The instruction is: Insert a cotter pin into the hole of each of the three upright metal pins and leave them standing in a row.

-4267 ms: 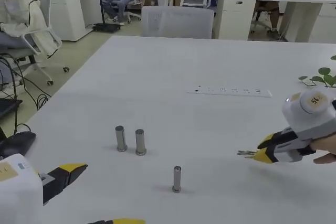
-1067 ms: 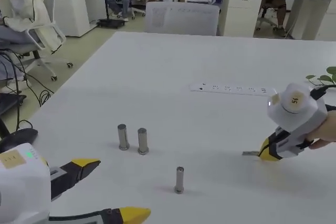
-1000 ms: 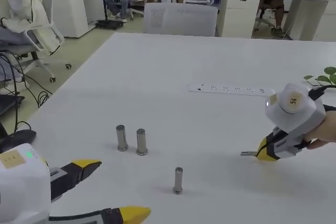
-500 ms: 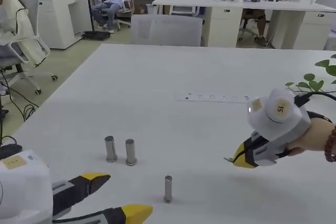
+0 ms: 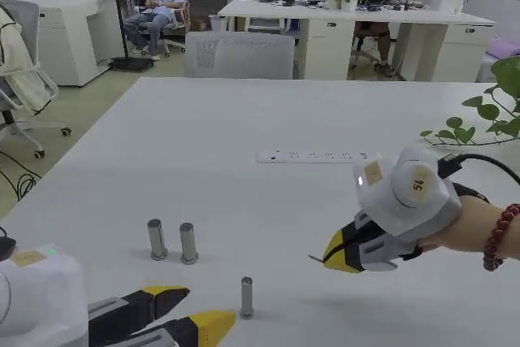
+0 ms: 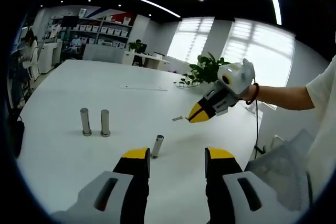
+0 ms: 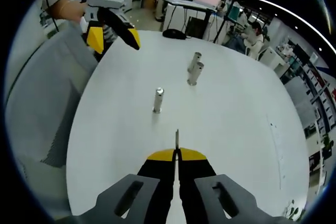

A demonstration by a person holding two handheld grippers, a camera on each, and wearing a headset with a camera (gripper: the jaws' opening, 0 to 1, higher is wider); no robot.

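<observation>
While the right gripper [image 7: 177, 153] pinches a cotter pin [image 7: 177, 139] that juts past its tips, a lone post [image 7: 158, 99] stands upright ahead of it, with two posts [image 7: 194, 70] side by side beyond. The left gripper [image 6: 176, 157] gapes, with the lone post just ahead between its jaws.

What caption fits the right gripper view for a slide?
Right claw shut on a cotter pin, aimed toward three upright metal pins on a white table, left claw open beyond.
</observation>
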